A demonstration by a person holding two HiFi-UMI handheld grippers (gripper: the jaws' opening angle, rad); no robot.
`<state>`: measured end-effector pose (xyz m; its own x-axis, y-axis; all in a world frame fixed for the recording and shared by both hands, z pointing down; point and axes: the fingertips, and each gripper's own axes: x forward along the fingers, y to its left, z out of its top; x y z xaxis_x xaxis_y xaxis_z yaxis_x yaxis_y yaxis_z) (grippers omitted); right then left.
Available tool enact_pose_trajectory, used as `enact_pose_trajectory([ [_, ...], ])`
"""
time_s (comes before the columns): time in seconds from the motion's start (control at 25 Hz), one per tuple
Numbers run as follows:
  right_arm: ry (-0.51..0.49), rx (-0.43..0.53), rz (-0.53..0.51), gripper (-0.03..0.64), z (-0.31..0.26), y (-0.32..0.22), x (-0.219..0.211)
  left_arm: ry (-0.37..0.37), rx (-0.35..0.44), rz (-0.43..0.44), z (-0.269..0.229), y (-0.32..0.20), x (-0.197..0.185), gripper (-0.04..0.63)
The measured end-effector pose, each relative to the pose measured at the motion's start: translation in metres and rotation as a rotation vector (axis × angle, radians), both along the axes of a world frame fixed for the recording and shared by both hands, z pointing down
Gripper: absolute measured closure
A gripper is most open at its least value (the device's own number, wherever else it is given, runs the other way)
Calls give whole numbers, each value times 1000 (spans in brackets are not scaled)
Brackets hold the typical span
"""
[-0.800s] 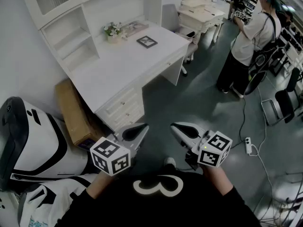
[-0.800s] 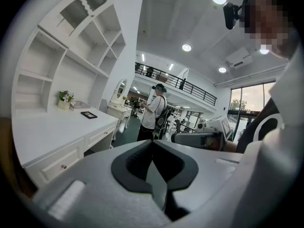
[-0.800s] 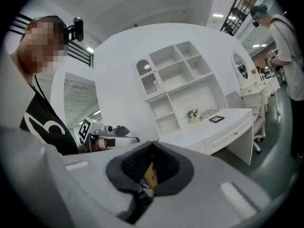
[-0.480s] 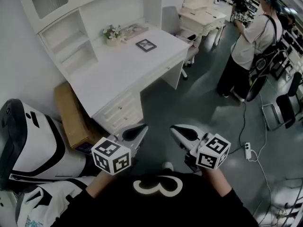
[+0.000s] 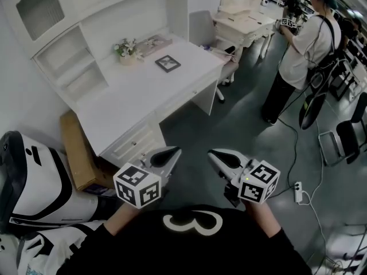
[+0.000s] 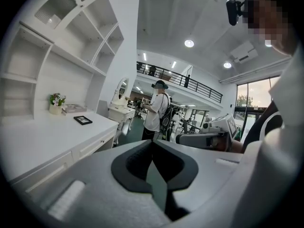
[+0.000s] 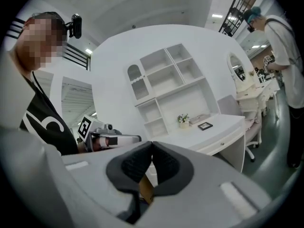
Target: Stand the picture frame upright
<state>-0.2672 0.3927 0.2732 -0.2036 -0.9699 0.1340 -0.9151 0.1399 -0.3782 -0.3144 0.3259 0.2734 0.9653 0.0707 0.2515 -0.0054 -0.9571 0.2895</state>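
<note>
A small dark picture frame (image 5: 167, 63) lies flat on the white desk (image 5: 137, 102), toward its far right end; it also shows as the frame (image 6: 83, 120) and the frame (image 7: 205, 126). Both grippers hang over the grey floor, well short of the desk. My left gripper (image 5: 174, 152) is shut with nothing in it, its jaws touching (image 6: 152, 144). My right gripper (image 5: 214, 153) is likewise shut and empty (image 7: 152, 146). The two point toward each other's side, a short gap apart.
A flower pot (image 5: 126, 50) and a book (image 5: 152, 43) stand behind the frame. White shelves (image 5: 69, 67) rise at the desk's back. A cardboard box (image 5: 77, 153) leans left of the desk. A chair (image 5: 206, 30), a dressing table (image 5: 243, 19) and a person (image 5: 298, 50) are beyond.
The view has shifted, so the desk and frame sit a little lower and further left in the picture. Both grippers keep their places, shut.
</note>
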Motion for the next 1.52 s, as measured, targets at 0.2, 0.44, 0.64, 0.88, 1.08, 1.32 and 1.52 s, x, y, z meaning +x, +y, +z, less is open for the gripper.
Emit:
enact_pose_trajectory([
  [0.2,13,4,-10,614,0,4,45,8,5,7,-2,4,51,584],
  [0.44,25,4,-4,614,10,0,84,21,21,15,5,2,89,584],
  [0.64,-3,0,-1,614,19,-18,108,3,14,4,14,-14,108,584],
  [0.88,-26,-19,-26,614,34,-66,135,-16,-13,-26,30,-63,136,584],
  [1.08,-54,-48,-15,614,49,-118,183,-42,-45,-28,48,-119,184,584],
  [1.32,-80,-116,-25,614,70,-211,257,-73,-99,-22,68,-212,263,584],
  [1.52,-94,-151,-44,614,78,-296,308,-85,-101,-28,73,-298,316,584],
])
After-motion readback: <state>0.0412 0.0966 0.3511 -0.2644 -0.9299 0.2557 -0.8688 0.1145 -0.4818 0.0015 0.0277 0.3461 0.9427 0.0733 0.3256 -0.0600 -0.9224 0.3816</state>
